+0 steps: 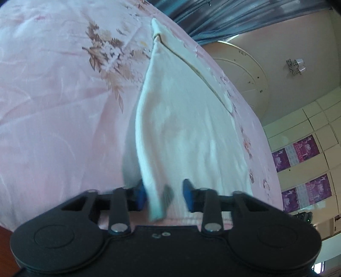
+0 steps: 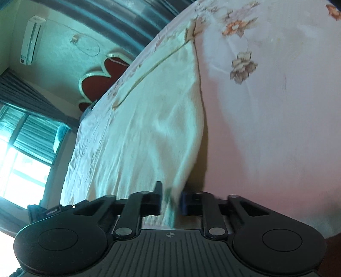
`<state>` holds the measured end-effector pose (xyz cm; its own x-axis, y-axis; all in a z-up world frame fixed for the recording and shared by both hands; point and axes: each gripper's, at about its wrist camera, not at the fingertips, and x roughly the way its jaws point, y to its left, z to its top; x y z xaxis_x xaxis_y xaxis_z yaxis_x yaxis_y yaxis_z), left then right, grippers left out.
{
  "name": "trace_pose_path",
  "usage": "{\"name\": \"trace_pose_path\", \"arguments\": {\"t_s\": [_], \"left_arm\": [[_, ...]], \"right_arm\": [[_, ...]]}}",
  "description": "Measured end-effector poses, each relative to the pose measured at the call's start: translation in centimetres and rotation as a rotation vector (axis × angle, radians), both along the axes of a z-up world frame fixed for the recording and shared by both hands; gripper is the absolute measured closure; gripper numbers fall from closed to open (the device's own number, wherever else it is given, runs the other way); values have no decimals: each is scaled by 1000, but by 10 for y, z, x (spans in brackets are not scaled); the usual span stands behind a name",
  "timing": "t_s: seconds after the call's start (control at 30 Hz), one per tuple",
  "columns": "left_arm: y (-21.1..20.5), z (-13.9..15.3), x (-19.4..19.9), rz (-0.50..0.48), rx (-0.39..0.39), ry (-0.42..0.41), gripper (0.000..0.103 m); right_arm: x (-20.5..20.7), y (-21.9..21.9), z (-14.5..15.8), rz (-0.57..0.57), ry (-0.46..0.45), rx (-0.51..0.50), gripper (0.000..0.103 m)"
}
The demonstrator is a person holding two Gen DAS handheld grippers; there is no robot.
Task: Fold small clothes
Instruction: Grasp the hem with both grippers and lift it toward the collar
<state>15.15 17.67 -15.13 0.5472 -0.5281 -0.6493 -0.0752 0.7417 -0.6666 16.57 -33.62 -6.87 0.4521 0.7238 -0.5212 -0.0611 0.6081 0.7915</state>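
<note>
At the bottom of the left view our left gripper (image 1: pixel 164 197) stands partly open, the garment's (image 1: pixel 183 119) blurred corner hanging between the blue pads (image 1: pixel 140 197), against the left one; whether it is pinched we cannot tell. In the right view our right gripper (image 2: pixel 170 200) is nearly closed on the cloth's (image 2: pixel 153 119) edge, seemingly gripping it. The soft, ribbed white cloth stretches up the frame's middle across a pink floral bedspread (image 1: pixel 53 95). Beyond: grey curtains (image 1: pixel 202 19), upper right; an air conditioner (image 2: pixel 32 40), upper left.
</note>
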Motion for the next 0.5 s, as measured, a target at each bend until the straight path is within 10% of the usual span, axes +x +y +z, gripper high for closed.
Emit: {"name": "trace_pose_path", "arguments": {"t_s": [0.03,0.17,0.33,0.5], "left_arm": [[-4,0,0,-11,36,1,98],[0,17,-6,33,35,-123,98],[-5,4,8,52,129,-44,99],[-6,27,5,99,104,-134,99]], "right_arm": [[-2,-1,1,-5,-13,-3,99],[-11,-17,21,-75,-127,57,100],[9,-6,9,-20,-44,-99,100],[21,-16,45,-92,-142,-56,100]]}}
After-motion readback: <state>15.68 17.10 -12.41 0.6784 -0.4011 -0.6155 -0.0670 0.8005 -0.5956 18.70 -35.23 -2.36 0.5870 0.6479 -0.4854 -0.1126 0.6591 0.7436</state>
